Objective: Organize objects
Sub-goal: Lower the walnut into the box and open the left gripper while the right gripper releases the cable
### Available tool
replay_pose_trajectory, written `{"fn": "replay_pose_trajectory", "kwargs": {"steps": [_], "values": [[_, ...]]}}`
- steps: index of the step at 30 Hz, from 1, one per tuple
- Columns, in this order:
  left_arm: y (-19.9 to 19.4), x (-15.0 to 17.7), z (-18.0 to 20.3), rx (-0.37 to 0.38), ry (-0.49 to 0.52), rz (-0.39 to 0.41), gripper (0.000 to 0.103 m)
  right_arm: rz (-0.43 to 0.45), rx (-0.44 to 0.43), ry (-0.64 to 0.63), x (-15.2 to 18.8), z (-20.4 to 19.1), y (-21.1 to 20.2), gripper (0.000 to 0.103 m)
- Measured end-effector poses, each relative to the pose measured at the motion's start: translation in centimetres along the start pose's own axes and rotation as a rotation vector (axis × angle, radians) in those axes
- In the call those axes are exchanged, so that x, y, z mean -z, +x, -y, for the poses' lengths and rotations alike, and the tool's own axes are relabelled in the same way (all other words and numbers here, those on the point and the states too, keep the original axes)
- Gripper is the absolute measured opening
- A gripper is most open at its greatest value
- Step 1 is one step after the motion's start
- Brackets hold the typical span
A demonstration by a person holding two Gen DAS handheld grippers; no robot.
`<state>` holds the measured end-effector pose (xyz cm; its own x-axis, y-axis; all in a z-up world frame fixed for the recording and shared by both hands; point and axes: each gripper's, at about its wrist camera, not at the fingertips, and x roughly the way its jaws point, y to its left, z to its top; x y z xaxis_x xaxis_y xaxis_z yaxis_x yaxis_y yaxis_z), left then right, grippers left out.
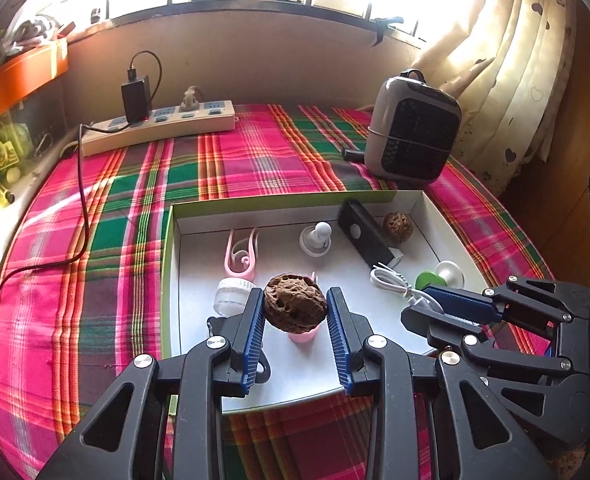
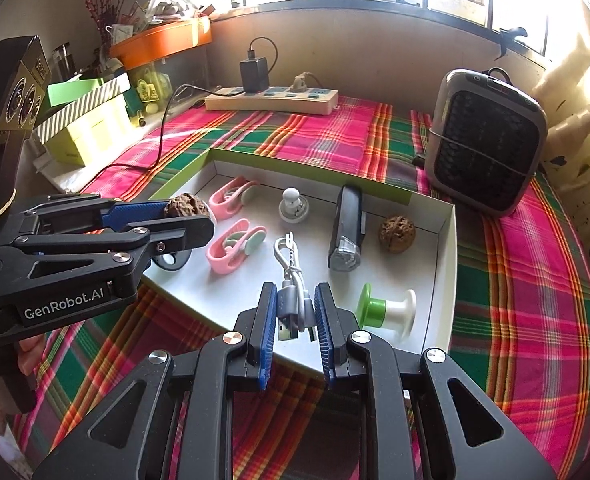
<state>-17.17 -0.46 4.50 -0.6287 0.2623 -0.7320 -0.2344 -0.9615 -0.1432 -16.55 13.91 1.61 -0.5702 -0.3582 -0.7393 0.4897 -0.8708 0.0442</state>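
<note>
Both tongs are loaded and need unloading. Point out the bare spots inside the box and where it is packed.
Bare box floor lies between the black lamp, the loose walnut and the green-and-white spool. The plaid cloth between the power strip and box is also free. The pink clips and white cable crowd the left half.

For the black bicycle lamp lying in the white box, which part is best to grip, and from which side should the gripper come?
Probably grip the black bicycle lamp across its narrow middle body, coming from above with one pad on each long side. It lies flat in the white box with free floor on both sides; the brown walnut lies apart on its right. The clear lens end looks wider and smoother, so avoid it.
</note>
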Motion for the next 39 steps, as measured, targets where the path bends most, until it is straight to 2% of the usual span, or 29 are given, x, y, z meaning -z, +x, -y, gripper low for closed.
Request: {"fn": "replay_pose_trajectory", "kwargs": {"steps": [22, 39], "values": [[3.7, -2.7, 0.3, -0.004, 0.027, -0.021, 0.029, -0.041, -0.004, 0.009, -0.6, 0.3, 2.3, 0.020], [6.2, -2.8, 0.2, -0.027, 0.038, -0.070, 0.029, -0.048, 0.009, 0.000, -0.9, 0.2, 3.0, 0.020]]}}
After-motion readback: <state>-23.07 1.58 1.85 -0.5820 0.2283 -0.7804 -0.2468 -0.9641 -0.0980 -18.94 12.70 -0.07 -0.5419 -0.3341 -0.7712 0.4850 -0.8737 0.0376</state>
